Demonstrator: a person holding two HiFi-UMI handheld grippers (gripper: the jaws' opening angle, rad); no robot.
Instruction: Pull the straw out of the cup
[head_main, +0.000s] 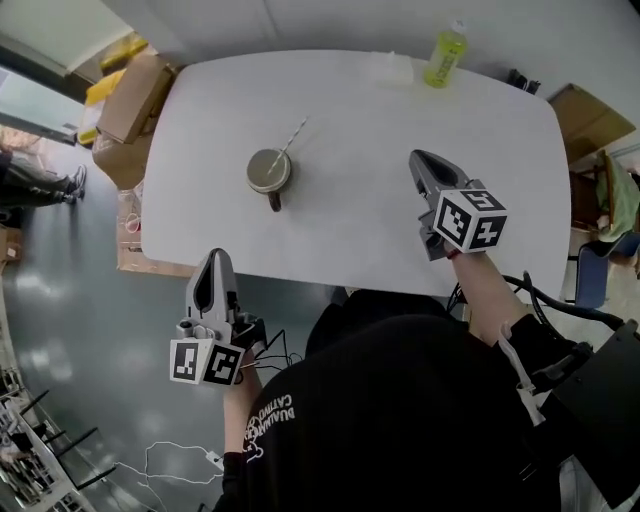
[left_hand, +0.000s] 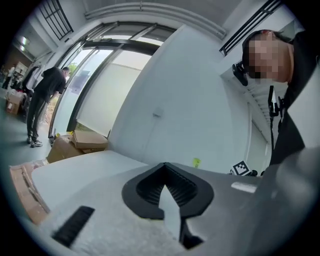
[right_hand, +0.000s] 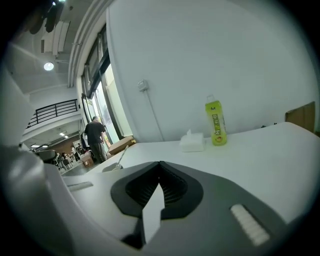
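Table: a white top is being viewed from above, with the things on it being kept well apart from one another.
Cardboard boxes: these are being kept on the floor just beside the table's far left corner.
Right gripper: it is being held over the right part of the table, well apart from the cup. Its jaws are being kept together with nothing between them.
Left gripper: it is being held off the table, over the floor just beside the near left edge. Its jaws are being pressed fully together, empty.
Cup: it is being left upright on the table, left of centre, with its dark handle being turned toward the near edge. It is being touched by neither gripper.
Bottle: yellow-green, it is being kept upright near the far edge.
Tissue pack: white, it is being kept just left of the bottle.
Straw: it is being left in the cup, leaning out over the rim toward the far right.
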